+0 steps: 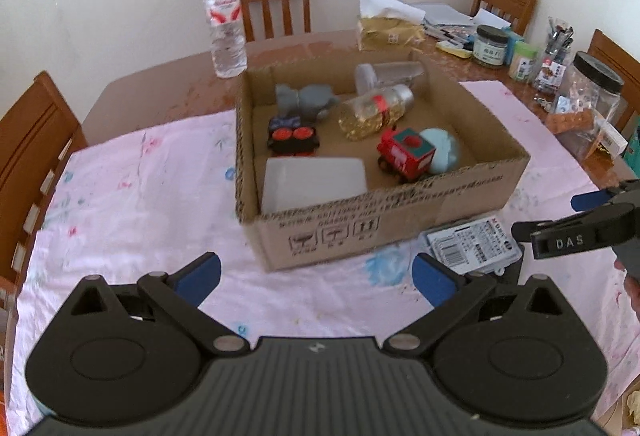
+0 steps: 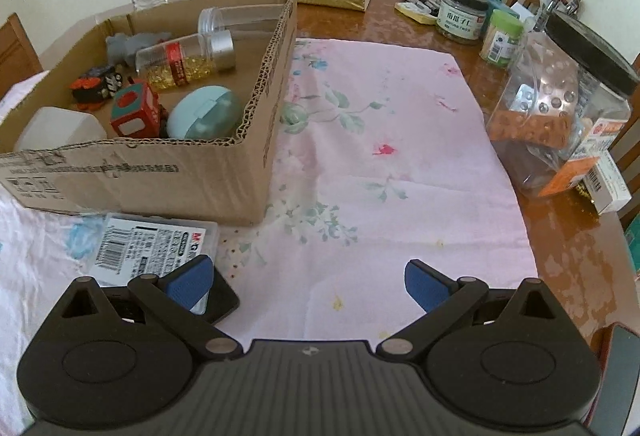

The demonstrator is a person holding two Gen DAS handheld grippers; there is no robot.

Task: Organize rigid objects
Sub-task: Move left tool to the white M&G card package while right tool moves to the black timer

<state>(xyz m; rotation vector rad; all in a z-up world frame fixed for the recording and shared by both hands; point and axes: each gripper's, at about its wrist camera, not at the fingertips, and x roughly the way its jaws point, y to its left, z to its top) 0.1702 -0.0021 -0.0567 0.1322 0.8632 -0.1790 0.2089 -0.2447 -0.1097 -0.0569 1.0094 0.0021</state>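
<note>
The cardboard box sits on a pink floral cloth on the desk, open-topped, with black printed text and 3 handling pictograms on its near wall, too blurred to read. Inside lie a red toy train, a pale blue oval case, a bottle of gold capsules with a red label, a clear jar, a grey toy, a black and red toy and a white container. A flat plastic pack with a barcode and "M&G" lies just outside the box's near corner. The left claw is spread wide, holding nothing, over bare cloth before the box. The right claw is also spread, its left finger over the pack; its side reads "DAS" in the left view. Right of the box the cloth lies open up to a black-lidded jar.
</note>
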